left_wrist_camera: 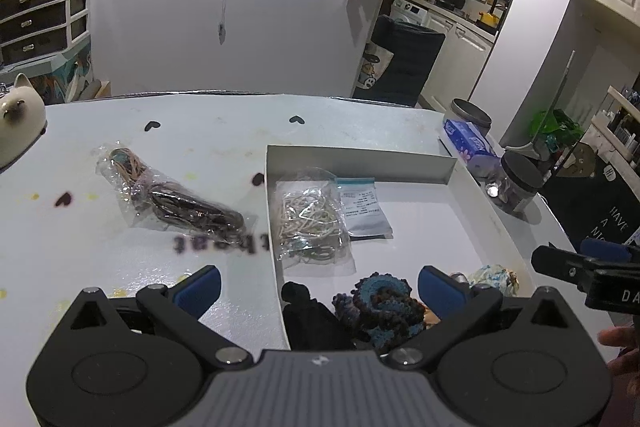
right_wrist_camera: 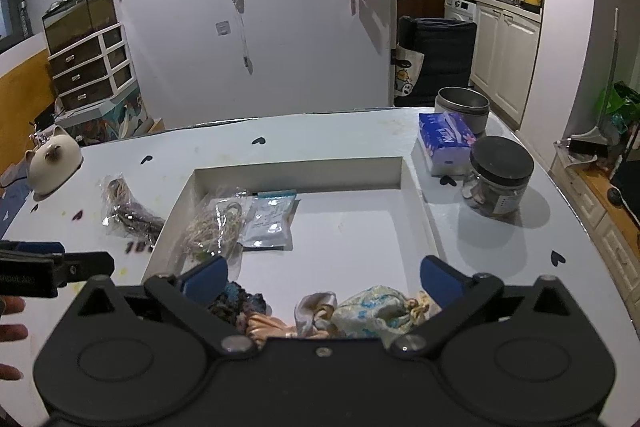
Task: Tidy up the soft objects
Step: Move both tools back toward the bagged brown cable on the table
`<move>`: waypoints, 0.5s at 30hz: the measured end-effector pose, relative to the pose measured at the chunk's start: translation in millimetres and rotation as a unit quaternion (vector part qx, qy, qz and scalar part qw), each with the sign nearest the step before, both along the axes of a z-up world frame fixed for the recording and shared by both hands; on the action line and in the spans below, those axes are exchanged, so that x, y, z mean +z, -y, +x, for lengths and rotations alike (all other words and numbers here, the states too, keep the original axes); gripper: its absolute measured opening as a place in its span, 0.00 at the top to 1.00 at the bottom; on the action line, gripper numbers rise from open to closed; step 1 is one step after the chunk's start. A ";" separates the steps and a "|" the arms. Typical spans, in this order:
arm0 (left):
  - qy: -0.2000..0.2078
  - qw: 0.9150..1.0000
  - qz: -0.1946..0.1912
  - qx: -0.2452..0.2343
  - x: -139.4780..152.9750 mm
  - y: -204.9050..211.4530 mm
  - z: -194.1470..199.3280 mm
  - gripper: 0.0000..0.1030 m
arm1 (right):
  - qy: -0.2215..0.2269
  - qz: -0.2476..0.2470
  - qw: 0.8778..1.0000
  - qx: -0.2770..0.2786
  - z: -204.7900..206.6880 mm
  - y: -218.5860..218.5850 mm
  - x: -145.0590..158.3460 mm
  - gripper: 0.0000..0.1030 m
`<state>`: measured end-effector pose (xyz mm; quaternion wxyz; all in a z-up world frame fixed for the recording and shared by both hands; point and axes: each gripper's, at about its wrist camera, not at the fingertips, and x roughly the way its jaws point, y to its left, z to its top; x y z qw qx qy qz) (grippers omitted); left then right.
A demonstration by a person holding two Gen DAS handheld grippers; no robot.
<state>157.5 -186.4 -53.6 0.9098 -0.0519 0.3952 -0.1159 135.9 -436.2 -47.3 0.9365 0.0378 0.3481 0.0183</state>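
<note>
Both claws, left gripper (left_wrist_camera: 319, 287) and right gripper (right_wrist_camera: 324, 277), are hanging wide open, empty, over the shallow white cardboard tray (right_wrist_camera: 296, 174); two clear plastic bags (left_wrist_camera: 312, 215) and one crocheted blue scrunchie (left_wrist_camera: 380, 301) are lying inside, label unreadable.

Two matte-black left tongs (left_wrist_camera: 318, 285) and right tongs (right_wrist_camera: 324, 277) carry blue fingertip pads (left_wrist_camera: 436, 287), silver pivot screws, round side discs and a ribbed grey centre plate

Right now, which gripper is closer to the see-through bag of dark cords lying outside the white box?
Left. The left gripper hangs open over the box's left wall, with the bag of dark cords just ahead to its left. The right gripper, also open, hovers farther right, over the box's inside.
</note>
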 end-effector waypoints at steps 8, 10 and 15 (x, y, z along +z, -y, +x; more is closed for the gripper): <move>0.000 1.000 -0.003 0.005 2.1 -15.7 -5.8 0.00 | 0.000 -0.003 1.000 -0.003 -4.1 -13.3 2.4 0.00; -0.001 1.000 -0.002 0.007 2.7 -22.1 -5.4 0.00 | -0.001 -0.003 1.000 -0.003 -3.5 -17.8 2.5 0.00; 0.000 1.000 -0.002 0.014 3.8 -41.8 -2.2 0.00 | -0.003 -0.006 1.000 -0.002 0.0 -35.1 2.0 0.00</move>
